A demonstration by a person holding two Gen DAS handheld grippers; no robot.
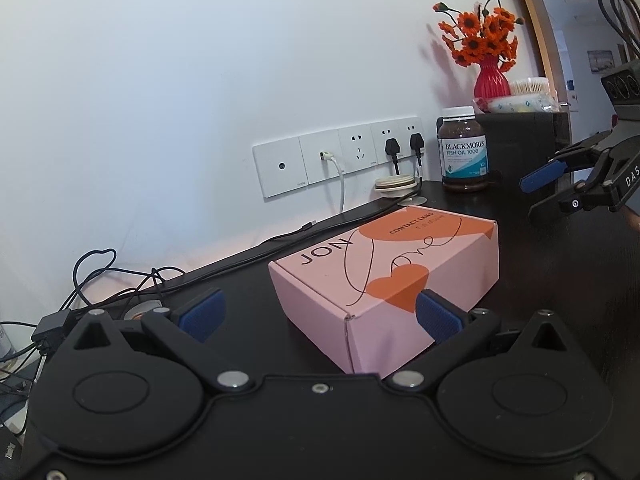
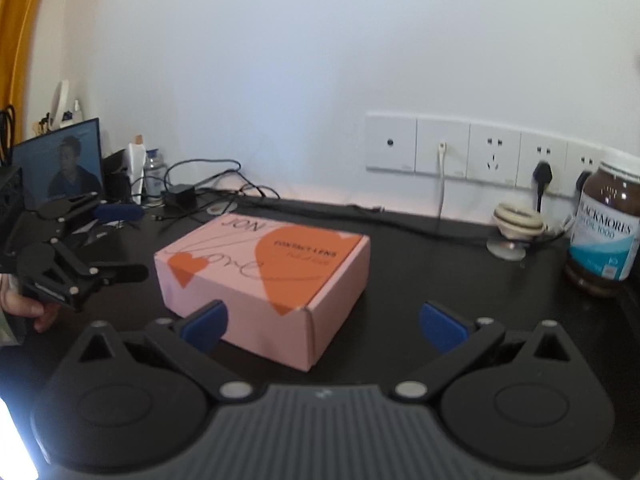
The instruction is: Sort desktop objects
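The pink box [image 1: 384,276] lies on the desk just ahead of both spread, empty grippers, left gripper [image 1: 320,314] nearer, its long axis running away toward the right gripper [image 2: 324,326].

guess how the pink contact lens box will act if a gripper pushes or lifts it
The pink contact lens box looks like thin folded cardboard, so probably light and apt to slide on the smooth dark desk rather than tip, since it sits low and flat. Its walls may dent under a hard squeeze. The contents' weight cannot be seen.
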